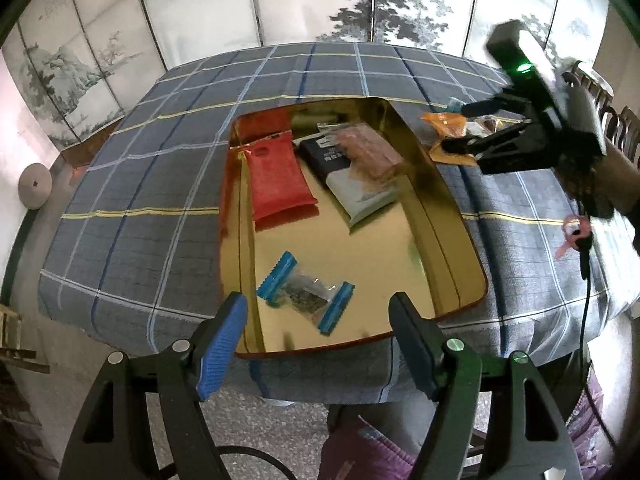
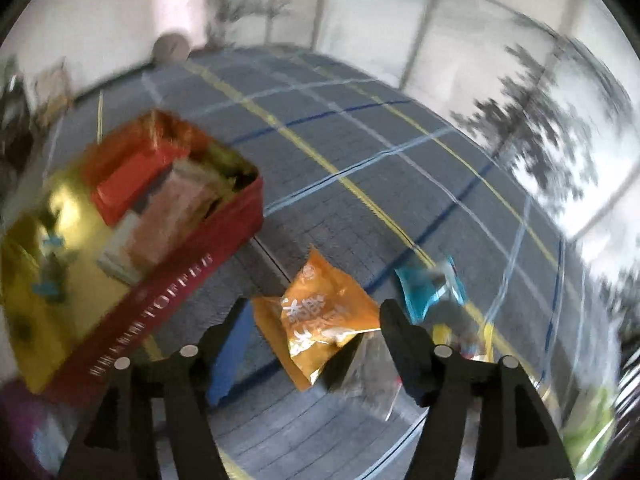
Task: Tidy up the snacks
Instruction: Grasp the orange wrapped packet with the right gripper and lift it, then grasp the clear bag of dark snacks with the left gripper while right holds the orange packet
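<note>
A red tin [image 1: 452, 200] with a gold inside lies open on the checked cloth. It holds a red packet [image 1: 278, 178], a dark blue and white packet [image 1: 332, 156], a pink packet [image 1: 368, 148] and a clear packet with blue ends [image 1: 306, 294]. My left gripper [image 1: 318, 304] is open above the tin's near edge, holding nothing. My right gripper [image 1: 454, 128] is open to the right of the tin, over loose snacks. In the blurred right wrist view an orange packet [image 2: 324, 308] lies on the cloth between the spread fingers of my right gripper [image 2: 316, 308]. A blue packet [image 2: 424, 288] and a clear packet [image 2: 372, 376] lie beside it.
The checked cloth [image 1: 160, 200] covers the table, whose near edge is just below the tin. A painted folding screen [image 1: 280, 0] stands behind the table. A grey disc [image 1: 35, 186] sits at the far left. A cable [image 1: 585, 272] hangs from the right hand's gripper.
</note>
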A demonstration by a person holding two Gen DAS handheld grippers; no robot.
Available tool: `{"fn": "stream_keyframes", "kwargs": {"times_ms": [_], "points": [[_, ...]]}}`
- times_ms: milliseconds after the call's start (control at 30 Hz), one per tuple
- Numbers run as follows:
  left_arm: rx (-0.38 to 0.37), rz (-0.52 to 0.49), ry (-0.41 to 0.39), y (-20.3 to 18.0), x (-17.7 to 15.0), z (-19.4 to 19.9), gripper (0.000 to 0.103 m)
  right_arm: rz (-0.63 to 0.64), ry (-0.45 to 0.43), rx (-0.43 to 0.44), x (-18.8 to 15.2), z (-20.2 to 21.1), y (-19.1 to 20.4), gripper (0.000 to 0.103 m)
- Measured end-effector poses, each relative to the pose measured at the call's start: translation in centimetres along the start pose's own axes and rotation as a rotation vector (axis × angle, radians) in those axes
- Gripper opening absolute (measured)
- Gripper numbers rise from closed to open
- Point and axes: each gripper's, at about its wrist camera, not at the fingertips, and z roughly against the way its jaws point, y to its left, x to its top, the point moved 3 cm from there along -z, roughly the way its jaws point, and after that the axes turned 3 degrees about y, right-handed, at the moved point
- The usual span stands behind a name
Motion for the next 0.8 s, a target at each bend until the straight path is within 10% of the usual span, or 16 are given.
{"fn": "stream_keyframes", "kwargs": {"times_ms": [167,300,467,800], "points": [[-0.001,-0.003,0.015,-0.4,0.2,-0.6,0.069,0.185,0.11,0.018,1.2,-2.9,1.2,0.068],[-0.003,-0.004,0.037,-1.0,0.3,-1.1,0.069,0.172,0.174,0.063,1.9,-3.8,0.5,0.036],[-0.012,-0.008,0.023,-1.7,0.4,-0.3,0.069,0.133,0.087,0.068,1.0,-0.2,1.4,0.03],[-0.03,-0.12,0.002,-6.6,1.0,1.6,0.069,-0.355,-0.114,-0.006,-15.8,10.2,-3.2,0.03]]}}
